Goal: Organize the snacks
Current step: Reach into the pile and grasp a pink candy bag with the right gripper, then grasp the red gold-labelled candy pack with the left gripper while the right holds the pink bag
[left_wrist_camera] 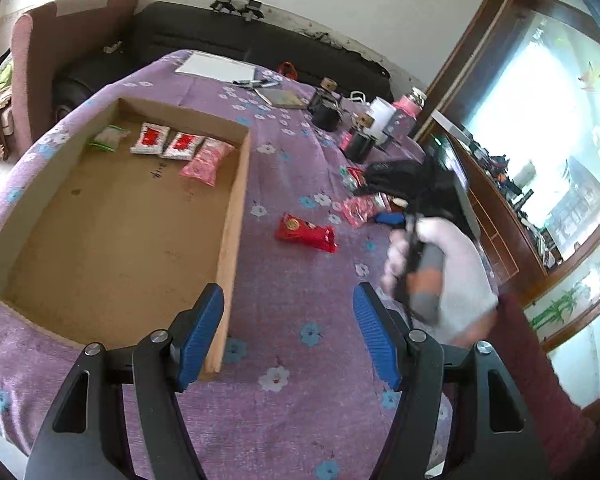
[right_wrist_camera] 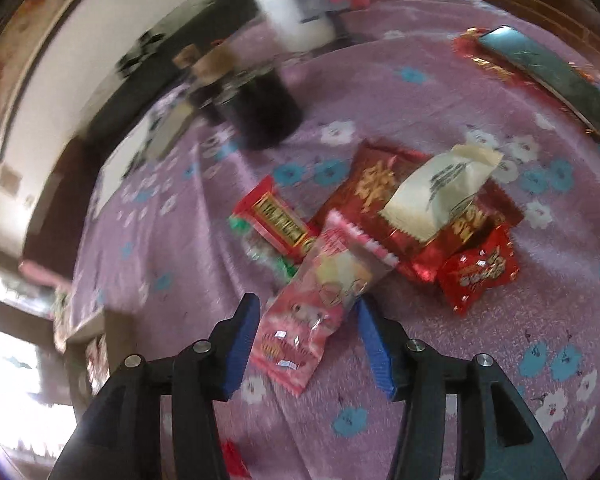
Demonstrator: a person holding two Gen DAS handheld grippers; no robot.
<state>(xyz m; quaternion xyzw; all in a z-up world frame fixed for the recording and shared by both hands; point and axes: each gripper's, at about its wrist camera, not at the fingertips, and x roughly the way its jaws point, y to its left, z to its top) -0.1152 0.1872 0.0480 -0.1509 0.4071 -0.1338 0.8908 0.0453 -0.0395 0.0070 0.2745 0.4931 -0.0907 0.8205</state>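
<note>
Your right gripper point(right_wrist_camera: 306, 340) is pointing down at the snack pile on the purple cloth point(right_wrist_camera: 480, 340), its jaws partly apart. The pink packet point(right_wrist_camera: 320, 304) is lying lengthwise between the blue pads; the far pad seems to be brushing its edge, the near pad is standing clear, so nothing is gripped. Just beyond it, the pile is overlapping: a white packet point(right_wrist_camera: 440, 192) is resting on a big red packet point(right_wrist_camera: 372, 196), with a small red packet point(right_wrist_camera: 476, 268) on the right and a red-and-green one point(right_wrist_camera: 276, 220) on the left.

Your left gripper point(left_wrist_camera: 288, 332) is hovering wide and empty above the cloth, its near pad over the corner of the cardboard box point(left_wrist_camera: 236, 208).

Only the left view is showing you the box: inside, along the far wall, a green packet point(left_wrist_camera: 108, 138), two red-and-white packets point(left_wrist_camera: 150, 140) point(left_wrist_camera: 182, 146) and a pink one point(left_wrist_camera: 206, 162) are lying in a row. It is also showing a lone red packet point(left_wrist_camera: 306, 233) on the cloth beside the box, and your gloved right hand point(left_wrist_camera: 440, 272), blurred. Only the right view is showing the pile closely, plus a phone point(right_wrist_camera: 548, 76) well beyond it.
</note>
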